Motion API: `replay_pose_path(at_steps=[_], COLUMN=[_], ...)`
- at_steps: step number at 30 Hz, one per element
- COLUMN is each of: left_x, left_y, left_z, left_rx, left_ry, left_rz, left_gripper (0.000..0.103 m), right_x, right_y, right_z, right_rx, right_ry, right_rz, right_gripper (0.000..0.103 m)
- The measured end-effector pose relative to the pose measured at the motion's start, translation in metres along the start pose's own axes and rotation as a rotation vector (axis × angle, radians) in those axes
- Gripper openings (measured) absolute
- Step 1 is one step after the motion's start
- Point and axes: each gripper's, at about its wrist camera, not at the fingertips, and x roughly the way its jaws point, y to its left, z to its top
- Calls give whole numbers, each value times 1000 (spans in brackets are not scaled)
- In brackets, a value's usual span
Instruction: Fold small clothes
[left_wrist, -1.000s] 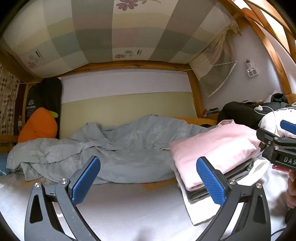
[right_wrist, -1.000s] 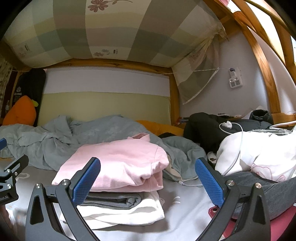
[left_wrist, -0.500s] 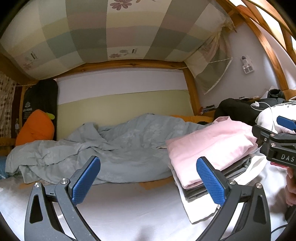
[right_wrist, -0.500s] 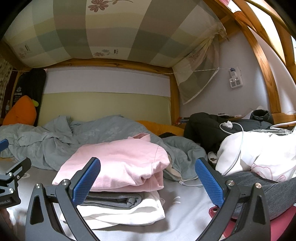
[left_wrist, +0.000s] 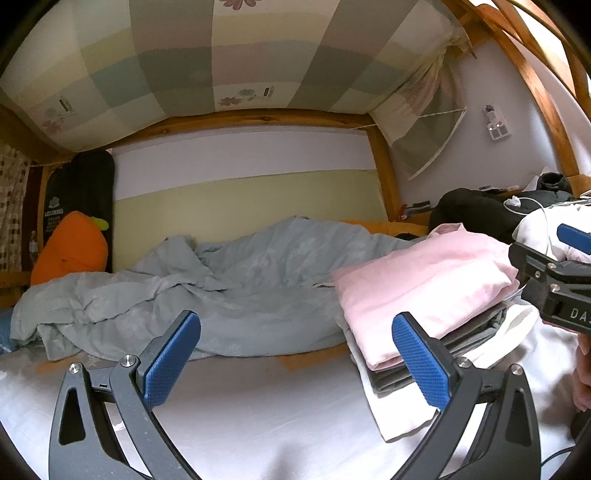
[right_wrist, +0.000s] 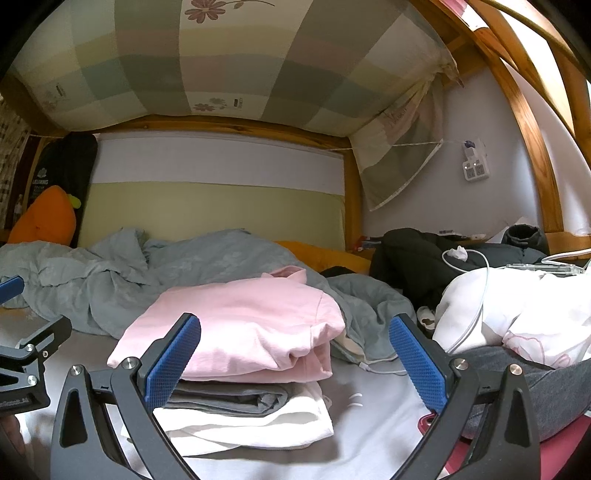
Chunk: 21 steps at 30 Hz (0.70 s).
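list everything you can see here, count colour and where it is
folded pink garment: 1, pink, top of the stack on the bed
folded grey garment: 1, grey, under the pink one
folded white garment: 1, white, bottom of the stack
duvet: 1, grey-blue, rumpled along the back of the bed
carrot plush: 1, orange, far left corner
black clothing: 1 heap, black, back right
white bundle: 1, white, right side, a white cable across it
power strip: 1, white, on the right wall
left claw: 1, black with blue pads, open, empty
right claw: 1, same colours, open, empty
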Motion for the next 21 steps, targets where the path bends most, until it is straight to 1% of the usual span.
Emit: replay_pose_path(at_steps=[7,15,18,21], left_x=[8,7,4,1], left_y=[7,8,3,-4], left_z=[-1,-1,-1,0], left_rx=[-24,-28,-6,23], left_ry=[32,27,12,-6], left_rz=[18,18,39,45], left_gripper=[103,103,103,103], right_x=[3,6,5,6], right_y=[0,-3,-3,-3], right_z=[0,-1,-1,-1], right_rx=[-5,3,3,3], right_ry=[15,21,20,20], right_rz=[-10,-8,-8,-6], right_gripper=[103,103,103,103])
